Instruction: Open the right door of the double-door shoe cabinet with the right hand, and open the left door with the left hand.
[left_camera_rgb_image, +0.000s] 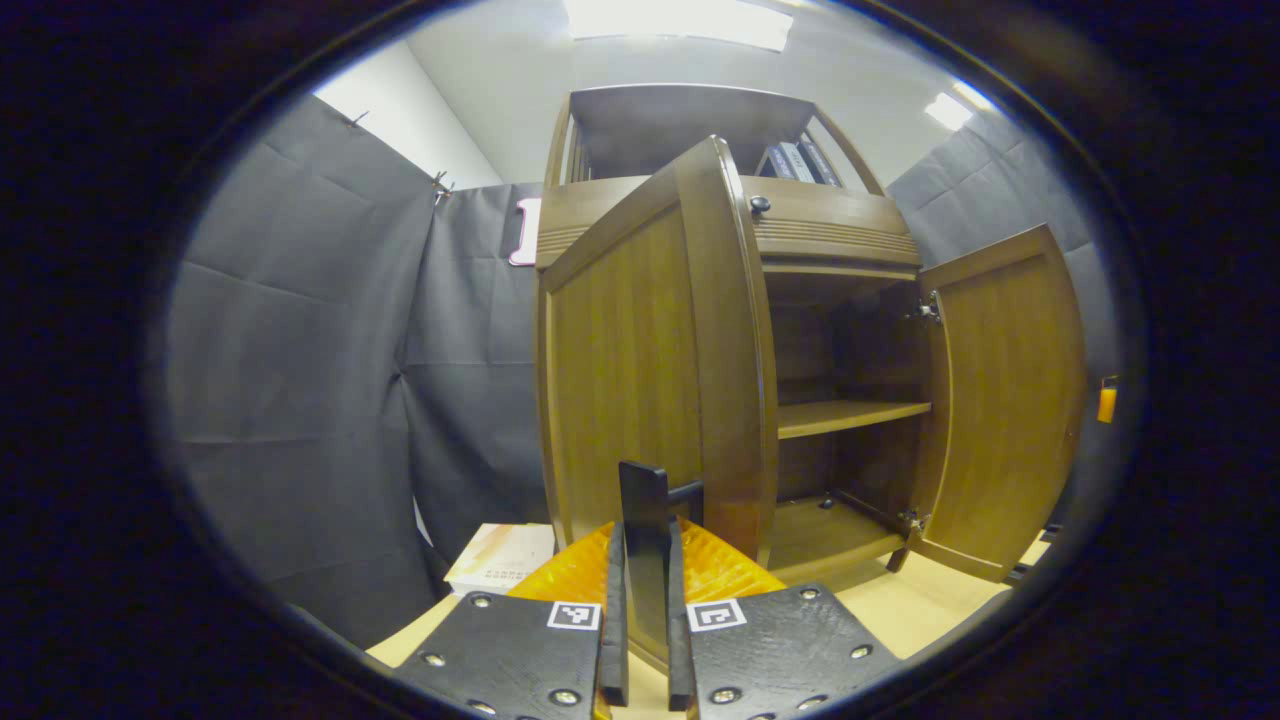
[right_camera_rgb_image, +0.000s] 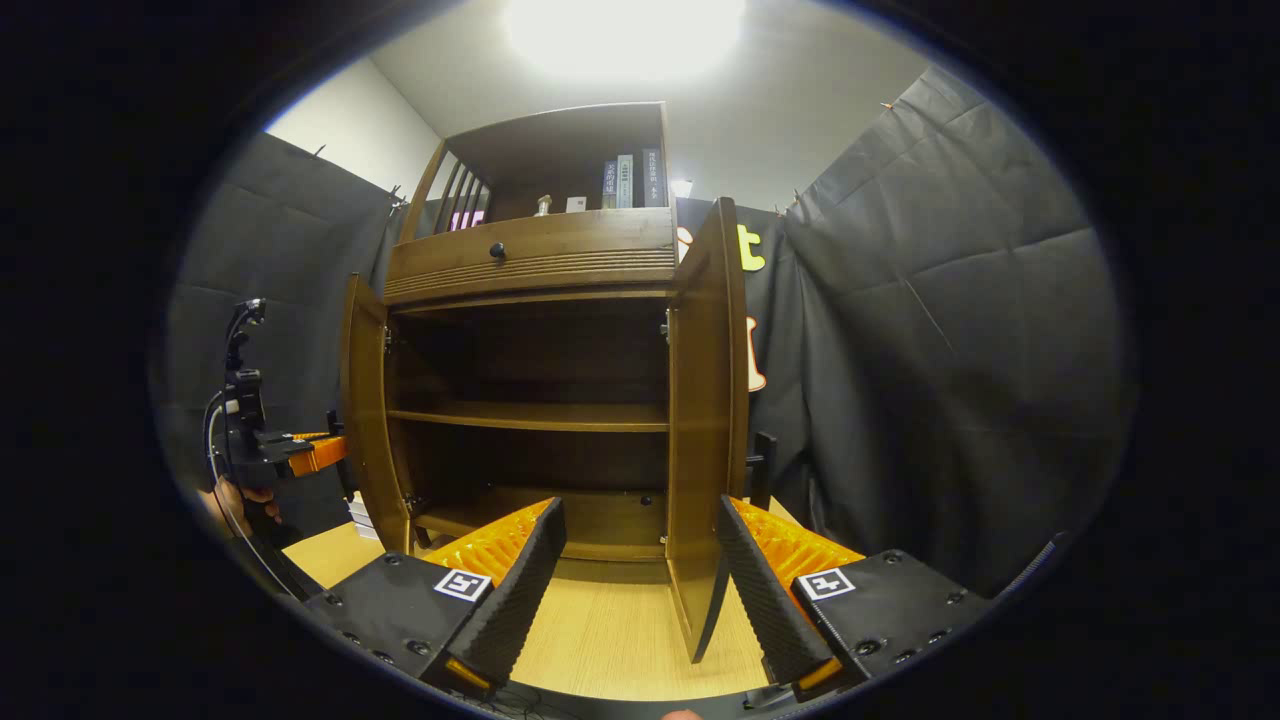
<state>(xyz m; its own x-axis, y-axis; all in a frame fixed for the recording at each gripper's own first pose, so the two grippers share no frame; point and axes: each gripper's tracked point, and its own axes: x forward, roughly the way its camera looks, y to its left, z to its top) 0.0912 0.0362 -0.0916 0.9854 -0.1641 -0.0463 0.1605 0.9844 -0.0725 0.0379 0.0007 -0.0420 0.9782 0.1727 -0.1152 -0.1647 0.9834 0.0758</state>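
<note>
The left gripper (left_camera_rgb_image: 646, 640) is clamped narrowly on the tall black bar handle (left_camera_rgb_image: 643, 530) of the cabinet's left door (left_camera_rgb_image: 640, 360), both fingers pressing its sides. That brown wooden door stands upright, long axis vertical, swung out so its free edge points toward the camera and its outer face turns left toward the grey cloth wall (left_camera_rgb_image: 300, 340). A pale flat box (left_camera_rgb_image: 500, 556) lies on the floor beside the door's foot.

In the right gripper view, the right gripper (right_camera_rgb_image: 640, 585) is spread wide, its two fingers apart and gripping nothing. The right door (right_camera_rgb_image: 705, 420) stands between them a little farther off, upright and edge-on, its bottom corner reaching down toward the light wooden floor (right_camera_rgb_image: 610, 640). A black handle (right_camera_rgb_image: 764, 468) shows on its far side.

Behind both doors, the brown wooden double-door shoe cabinet (right_camera_rgb_image: 535, 262) is open, with a middle shelf (right_camera_rgb_image: 530, 415), a round black drawer knob (right_camera_rgb_image: 496, 250), and books (right_camera_rgb_image: 628, 180) on top.
</note>
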